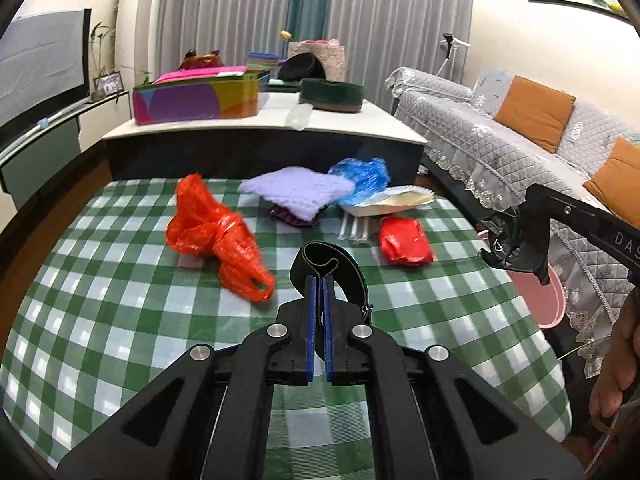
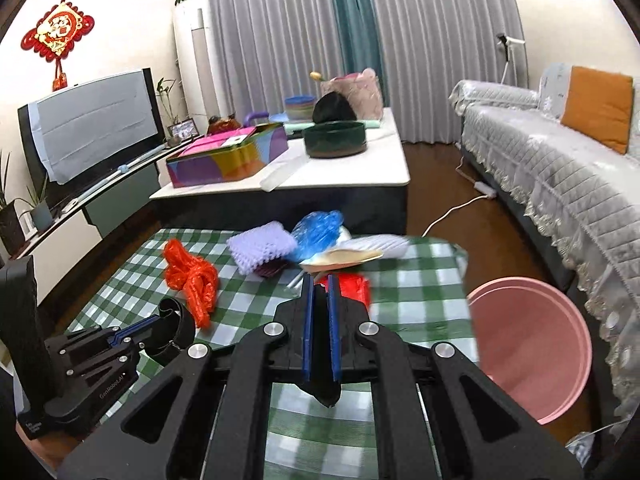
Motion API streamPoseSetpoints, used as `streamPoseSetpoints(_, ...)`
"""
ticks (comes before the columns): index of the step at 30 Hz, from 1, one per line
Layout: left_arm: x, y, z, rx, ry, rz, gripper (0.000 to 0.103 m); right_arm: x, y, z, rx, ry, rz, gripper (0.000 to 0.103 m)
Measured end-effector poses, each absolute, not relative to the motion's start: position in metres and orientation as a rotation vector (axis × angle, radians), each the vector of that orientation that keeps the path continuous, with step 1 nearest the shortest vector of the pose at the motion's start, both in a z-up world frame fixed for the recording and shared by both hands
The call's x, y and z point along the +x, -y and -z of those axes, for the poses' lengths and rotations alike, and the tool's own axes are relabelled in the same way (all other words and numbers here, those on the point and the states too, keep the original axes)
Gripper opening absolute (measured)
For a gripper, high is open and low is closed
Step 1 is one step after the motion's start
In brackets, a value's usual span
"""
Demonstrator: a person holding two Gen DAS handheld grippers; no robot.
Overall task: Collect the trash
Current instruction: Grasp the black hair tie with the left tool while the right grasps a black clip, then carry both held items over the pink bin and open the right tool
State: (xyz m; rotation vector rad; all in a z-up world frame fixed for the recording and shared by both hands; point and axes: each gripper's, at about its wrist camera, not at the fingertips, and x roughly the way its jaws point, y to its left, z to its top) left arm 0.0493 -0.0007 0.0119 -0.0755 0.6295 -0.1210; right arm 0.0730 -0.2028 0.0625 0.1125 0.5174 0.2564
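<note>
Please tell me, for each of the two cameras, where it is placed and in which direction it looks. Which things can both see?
Left wrist: sits on the left gripper, shut on a black strap, facing the checked table; the right gripper holds a black bag.
Right wrist: sits on the right gripper, facing the same table and pink bin; left gripper at lower left.
Shared: orange bag, blue bag.
</note>
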Motion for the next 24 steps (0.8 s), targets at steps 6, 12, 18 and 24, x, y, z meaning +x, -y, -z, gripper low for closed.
streamPoseSetpoints(6,0.048,0.016,-0.019,-0.066,-0.613,0.155,0.003,0.065,0.223,-0.070,0.111,-0.491,-0.214,0.007)
streamPoseSetpoints(12,0.050,0.032,-0.026,-0.060,-0.596,0.186,0.003,0.062,0.244,-0.072,0.118,-0.477,-0.169,0.007)
streamPoseSetpoints(18,0.055,0.047,-0.028,-0.054,-0.589,0.209,0.003,0.062,0.262,-0.071,0.124,-0.470,-0.132,0.007)
streamPoseSetpoints(24,0.062,0.059,-0.029,-0.057,-0.589,0.231,0.003,0.062,0.278,-0.068,0.128,-0.468,-0.095,0.007)
